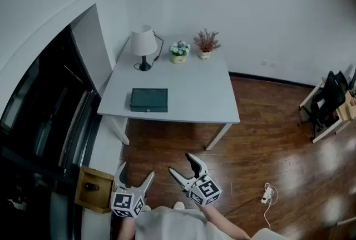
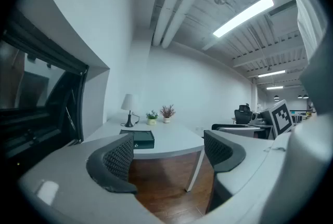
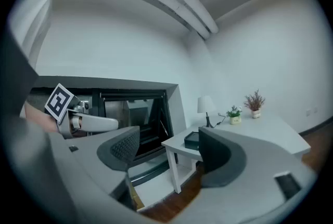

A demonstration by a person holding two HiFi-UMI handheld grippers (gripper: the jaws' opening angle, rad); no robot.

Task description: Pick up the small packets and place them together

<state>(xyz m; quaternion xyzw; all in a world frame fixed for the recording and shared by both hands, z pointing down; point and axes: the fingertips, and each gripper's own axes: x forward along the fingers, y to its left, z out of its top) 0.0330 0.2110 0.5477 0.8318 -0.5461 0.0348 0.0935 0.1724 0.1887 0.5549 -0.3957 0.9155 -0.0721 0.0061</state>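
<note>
No small packets show in any view. A dark green box (image 1: 149, 99) lies on the pale grey table (image 1: 194, 94), towards its front left; the same box (image 2: 138, 139) appears in the left gripper view and the box (image 3: 192, 139) in the right gripper view. My left gripper (image 1: 134, 175) hangs over the wooden floor well in front of the table, jaws apart with nothing between them. My right gripper (image 1: 183, 164) is beside it, jaws wide and empty. Both are far from the table.
A white lamp (image 1: 143, 45), a small flower pot (image 1: 179, 52) and a dried plant (image 1: 206, 44) stand at the table's back edge. A wooden cabinet (image 1: 94, 189) sits at my left. A power strip (image 1: 267, 194) lies on the floor. Dark window frames line the left wall.
</note>
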